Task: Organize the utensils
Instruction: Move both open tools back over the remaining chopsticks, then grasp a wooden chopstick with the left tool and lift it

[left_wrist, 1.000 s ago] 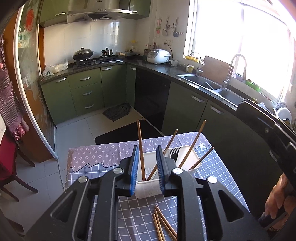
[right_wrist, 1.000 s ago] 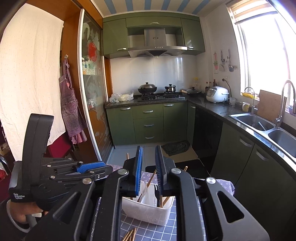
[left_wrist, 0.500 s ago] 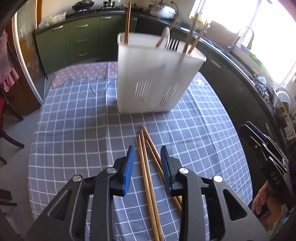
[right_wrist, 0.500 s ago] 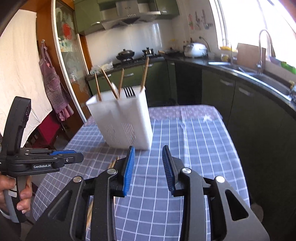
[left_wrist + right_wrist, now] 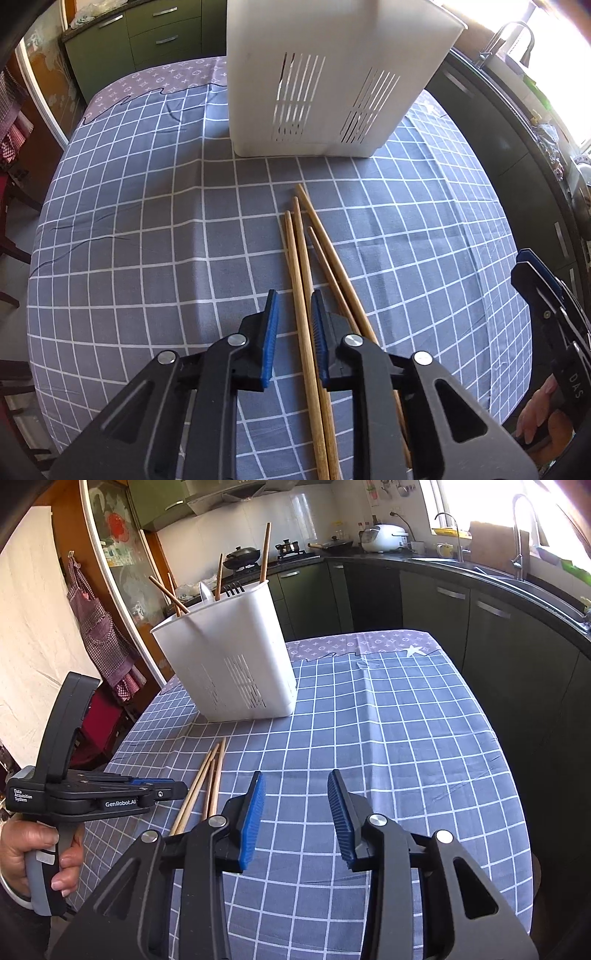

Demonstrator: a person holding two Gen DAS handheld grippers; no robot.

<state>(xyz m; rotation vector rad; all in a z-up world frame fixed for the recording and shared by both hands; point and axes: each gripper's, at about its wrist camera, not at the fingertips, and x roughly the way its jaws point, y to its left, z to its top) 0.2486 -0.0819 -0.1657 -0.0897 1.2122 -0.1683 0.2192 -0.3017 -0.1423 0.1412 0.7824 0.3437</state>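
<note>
Several wooden chopsticks (image 5: 325, 273) lie side by side on the checked tablecloth; they also show in the right wrist view (image 5: 207, 782). A white slotted utensil holder (image 5: 332, 77) stands behind them, and in the right wrist view the holder (image 5: 229, 657) has chopsticks, a fork and a spoon in it. My left gripper (image 5: 293, 317) is open, low over the cloth, with one chopstick running between its blue pads, not clamped. My right gripper (image 5: 295, 797) is open and empty, to the right of the chopsticks.
The table (image 5: 406, 716) has a grey-blue checked cloth, with its edge close on the right. Green kitchen cabinets (image 5: 443, 605) and a sink counter run behind and to the right. A chair and an apron (image 5: 99, 627) are at the left.
My left gripper has dropped down and forward to the chopsticks, so one now lies between its pads. My right gripper has lowered toward the table and opened wider.
</note>
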